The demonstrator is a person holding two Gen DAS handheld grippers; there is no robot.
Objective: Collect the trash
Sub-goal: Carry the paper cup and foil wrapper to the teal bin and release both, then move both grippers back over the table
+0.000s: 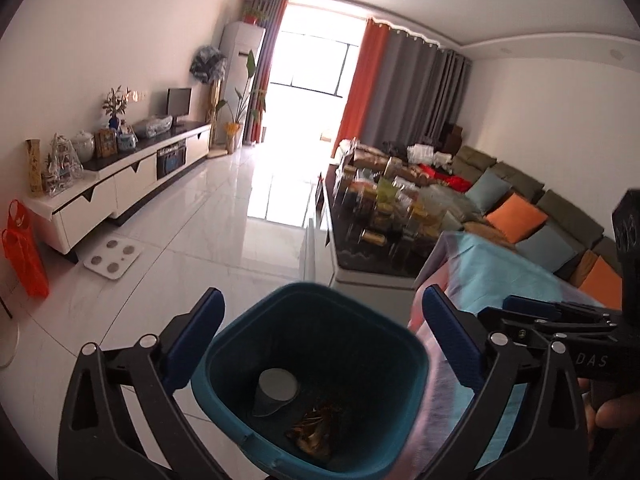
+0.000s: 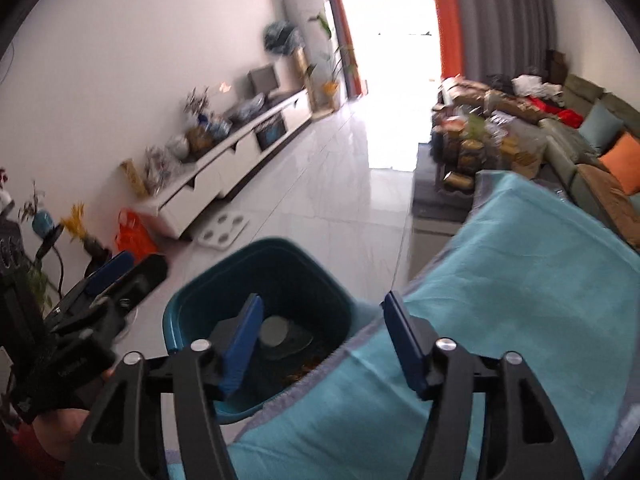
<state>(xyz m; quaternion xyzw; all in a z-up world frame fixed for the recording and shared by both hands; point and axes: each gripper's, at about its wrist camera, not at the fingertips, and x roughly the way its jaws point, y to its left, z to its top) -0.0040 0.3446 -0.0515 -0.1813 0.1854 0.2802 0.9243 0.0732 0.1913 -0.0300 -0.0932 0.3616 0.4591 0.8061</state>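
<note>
Both jaw sets stand apart w/ nothing between the pads. Your left gripper [image 1: 320, 344] hangs over the teal trash bin [image 1: 216, 396], pads either side of the bin mouth but not touching the rim. Your right gripper [image 2: 320, 344] sits just beside it, left pad over the bin opening, right pad over the turquoise tablecloth [image 2: 520, 280]. Inside the bin: a gray paper cup [image 1: 276, 388] lying on its side, mouth toward you, plus brownish scraps [image 1: 316, 432] at the bottom near the cup; exact type of scraps can't be told. Bin stands on the white tile floor [image 1: 224, 224], touching or just beside the draped cloth edge; which one can't be told. Ref. items: TV cabinet [image 1: 120, 188] along the wall, white scale [image 1: 112, 258] on the floor in front of it, orange bag [image 1: 24, 248] at the cabinet's near end, sofa [image 1: 560, 208] w/ cushions beyond the table.
</note>
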